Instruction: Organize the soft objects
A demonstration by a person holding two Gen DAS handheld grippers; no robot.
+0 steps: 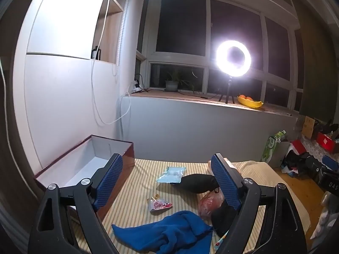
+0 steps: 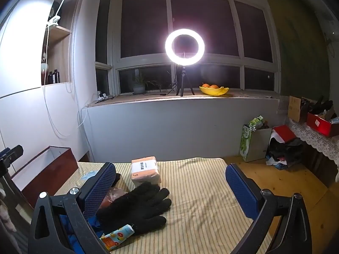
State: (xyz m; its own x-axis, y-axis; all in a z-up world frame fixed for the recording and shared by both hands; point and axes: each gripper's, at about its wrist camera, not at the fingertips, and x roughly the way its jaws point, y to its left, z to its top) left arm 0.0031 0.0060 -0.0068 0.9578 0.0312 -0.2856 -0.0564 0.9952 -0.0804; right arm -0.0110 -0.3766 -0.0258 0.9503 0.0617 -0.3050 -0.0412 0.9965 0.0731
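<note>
Both tools hang with jaws spread wide and hold nothing: the left gripper (image 1: 167, 182) above the clutter, the right gripper (image 2: 169, 184) over bare cloth. Beneath them lies a yellow striped, ribbed mat (image 2: 201, 201) on a table, wood floor showing at 3 o'clock. Nearest the left wrist camera, at 6 o'clock, a rumpled blue towel (image 1: 169, 230) lies in soft folds. In the right view a fuzzy black glove (image 2: 137, 207) lies flat at 7 o'clock, fingers pointing to 2 o'clock, a printed tissue packet (image 2: 117, 237) against its cuff. Farther off sit a crinkled snack sachet (image 1: 159, 205), a pale blue pouch (image 1: 171, 174) and a wrapped peach tissue pack (image 2: 145, 172). At 9 o'clock stands an open maroon box (image 1: 84, 163) with white lining. Beyond, a ring light (image 2: 184, 49) and yellow fruit bowl (image 2: 214, 90) stand on the windowsill against dark panes.
</note>
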